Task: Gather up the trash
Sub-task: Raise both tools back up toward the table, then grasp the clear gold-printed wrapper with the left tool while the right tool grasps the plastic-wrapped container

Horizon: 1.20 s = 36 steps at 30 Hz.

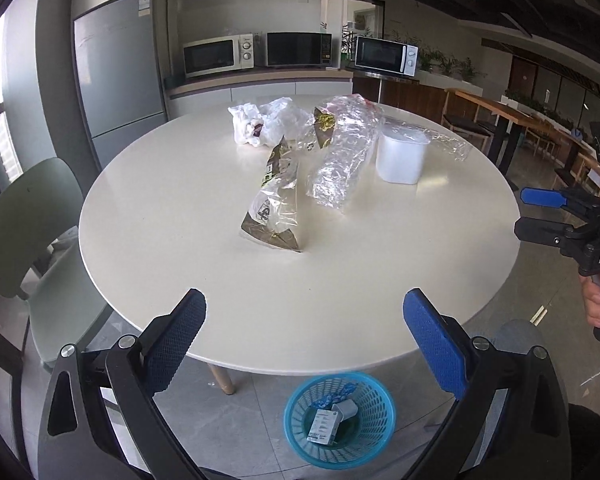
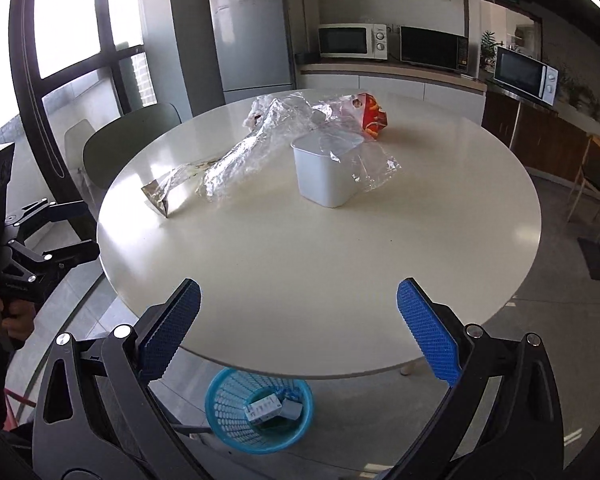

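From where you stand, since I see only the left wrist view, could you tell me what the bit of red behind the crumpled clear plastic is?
Observer: It is a red snack bag with orange print, lying on the table beyond the white container.
Operator: Thank you. I see the right gripper only side-on at my frame's edge; is it empty?
Observer: Yes. In its own view the right gripper has its jaws wide apart, with nothing between them.
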Motion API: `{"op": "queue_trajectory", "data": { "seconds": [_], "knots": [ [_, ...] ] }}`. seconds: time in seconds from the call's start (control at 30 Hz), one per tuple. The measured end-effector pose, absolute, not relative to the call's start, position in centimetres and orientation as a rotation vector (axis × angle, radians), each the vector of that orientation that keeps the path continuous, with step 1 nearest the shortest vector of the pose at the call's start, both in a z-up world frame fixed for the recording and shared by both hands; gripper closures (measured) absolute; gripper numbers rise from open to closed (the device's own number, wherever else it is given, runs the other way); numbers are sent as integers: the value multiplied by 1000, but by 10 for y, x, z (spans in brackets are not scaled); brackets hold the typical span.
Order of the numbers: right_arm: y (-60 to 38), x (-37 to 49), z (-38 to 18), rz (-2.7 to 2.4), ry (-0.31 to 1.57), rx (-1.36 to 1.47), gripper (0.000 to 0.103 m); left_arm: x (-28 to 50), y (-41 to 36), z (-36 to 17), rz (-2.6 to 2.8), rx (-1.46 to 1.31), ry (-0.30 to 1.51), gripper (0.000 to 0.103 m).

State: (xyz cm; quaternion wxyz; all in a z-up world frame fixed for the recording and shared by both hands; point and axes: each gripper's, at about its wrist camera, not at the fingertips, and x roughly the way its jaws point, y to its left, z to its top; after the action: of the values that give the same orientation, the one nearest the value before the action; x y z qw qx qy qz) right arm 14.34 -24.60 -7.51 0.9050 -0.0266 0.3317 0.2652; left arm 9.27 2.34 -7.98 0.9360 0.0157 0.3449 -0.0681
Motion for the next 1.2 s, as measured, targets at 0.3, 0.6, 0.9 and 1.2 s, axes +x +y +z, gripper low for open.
{"op": "queue_trajectory", "data": {
  "seconds": [0.3, 0.6, 0.9, 1.2],
  "knots": [
    [-223, 216, -87, 482, 726, -44, 9, 147, 22, -92, -73, 79, 730, 6],
    [-208, 284, -81, 484, 742, -76, 9, 180, 23, -94, -46, 81, 840, 7],
    [-199, 295, -74, 549, 757, -53, 37, 181, 35, -97, -102, -9, 907, 75],
    [-220, 261, -66, 671, 792, 100, 38, 155, 46, -90, -95, -92, 848, 97]
  ]
}}
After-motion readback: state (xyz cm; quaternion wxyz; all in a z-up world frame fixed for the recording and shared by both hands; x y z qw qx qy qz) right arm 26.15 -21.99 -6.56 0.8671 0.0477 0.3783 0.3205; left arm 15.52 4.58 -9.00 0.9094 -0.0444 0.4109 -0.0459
